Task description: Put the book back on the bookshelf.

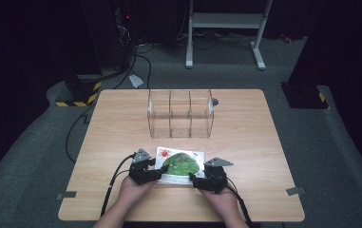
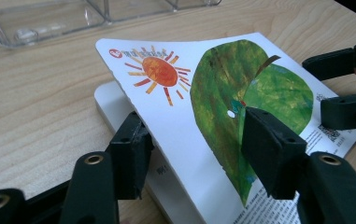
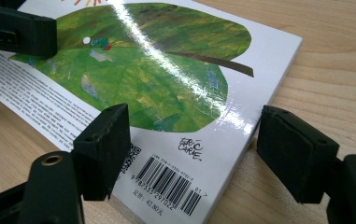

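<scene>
The pale wooden surface (image 1: 121, 123) fills the middle of the high view. A clear plastic organiser with three compartments (image 1: 181, 114) stands upper centre, well apart from my work.

The thin white picture book with a green leaf and an orange sun on its back cover (image 1: 181, 164) lies flat at lower centre, just in front of my hands. Its long axis runs left to right across the frame, so each short end faces one hand.

My left hand-held gripper (image 1: 151, 172) sits at the book's left end. In the left gripper view its jaws stand fairly wide astride the lifted, curling cover (image 2: 180, 126), with one pad (image 2: 131, 154) under the sheet and the other above the leaf; I cannot tell if either pad presses.

My right hand-held gripper (image 1: 202, 180) sits at the right end. Its jaws are open, straddling the barcode corner (image 3: 171, 184) without clamping it.

Judgement: both hands are equally near; the left governs the cover's turn.
</scene>
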